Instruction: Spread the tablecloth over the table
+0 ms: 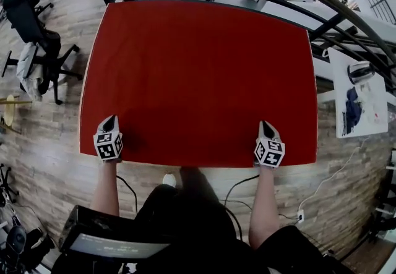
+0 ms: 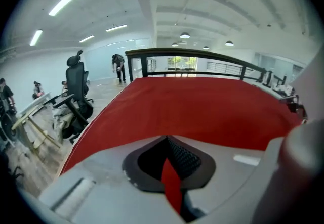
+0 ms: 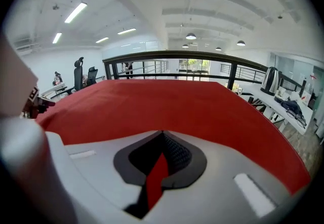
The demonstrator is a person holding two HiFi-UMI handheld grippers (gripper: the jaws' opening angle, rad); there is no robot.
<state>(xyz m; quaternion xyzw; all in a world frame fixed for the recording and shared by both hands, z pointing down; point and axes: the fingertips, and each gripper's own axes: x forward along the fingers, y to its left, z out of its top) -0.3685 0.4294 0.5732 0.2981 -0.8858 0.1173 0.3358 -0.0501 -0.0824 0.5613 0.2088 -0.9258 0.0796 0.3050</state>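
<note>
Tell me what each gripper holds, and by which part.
Both hold the red tablecloth: the left gripper pinches its near edge by the left corner, the right gripper the near edge by the right corner.

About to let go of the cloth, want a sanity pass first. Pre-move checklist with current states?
1. Left gripper shut on tablecloth near edge: ok.
2. Right gripper shut on the same edge: ok.
3. Tablecloth flat, no visible folds: ok.
4. Near edge straight between the grippers: ok.
5. Overhang on the far side by the railing: cannot tell.
</note>
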